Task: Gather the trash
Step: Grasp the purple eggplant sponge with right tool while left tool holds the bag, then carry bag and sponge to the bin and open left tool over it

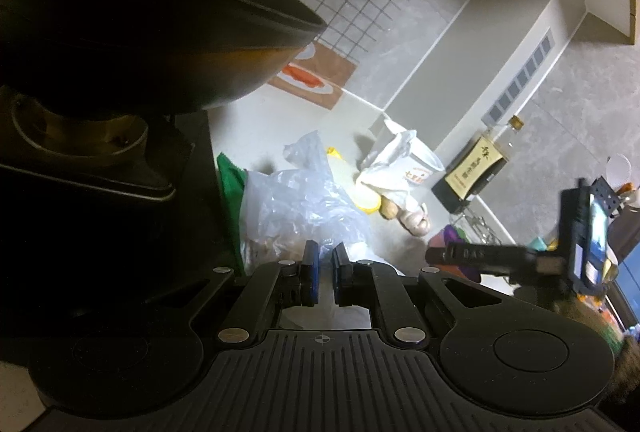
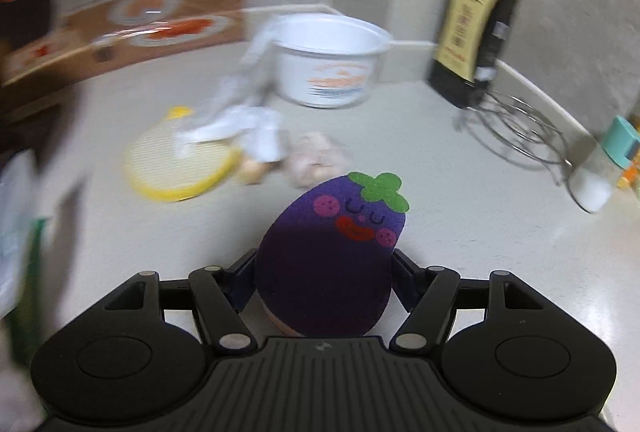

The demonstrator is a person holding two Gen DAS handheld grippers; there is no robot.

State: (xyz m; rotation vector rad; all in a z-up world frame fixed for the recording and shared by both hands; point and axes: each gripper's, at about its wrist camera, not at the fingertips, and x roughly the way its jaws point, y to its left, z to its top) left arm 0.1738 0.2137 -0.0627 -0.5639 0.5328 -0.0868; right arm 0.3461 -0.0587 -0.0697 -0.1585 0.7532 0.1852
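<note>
My left gripper [image 1: 325, 256] is nearly shut, its pads pinching the edge of a clear plastic bag [image 1: 304, 200] that lies crumpled on the counter. My right gripper [image 2: 325, 272] is shut on a purple eggplant-shaped sponge [image 2: 332, 256] with a smiling face and green leaf, held above the counter. It shows blurred at the right of the left wrist view [image 1: 452, 244]. A white paper cup [image 2: 328, 60] with a crumpled white wrapper [image 2: 244, 120] sits farther back, next to a round yellow pad [image 2: 180, 164] and garlic bulbs [image 2: 316, 160].
A black wok [image 1: 132, 32] on a stove burner fills the left. A dark sauce bottle [image 2: 472, 32], a wire whisk [image 2: 520, 132] and a shaker with teal cap [image 2: 600, 168] stand along the right wall. A green item [image 1: 232, 188] lies beside the bag.
</note>
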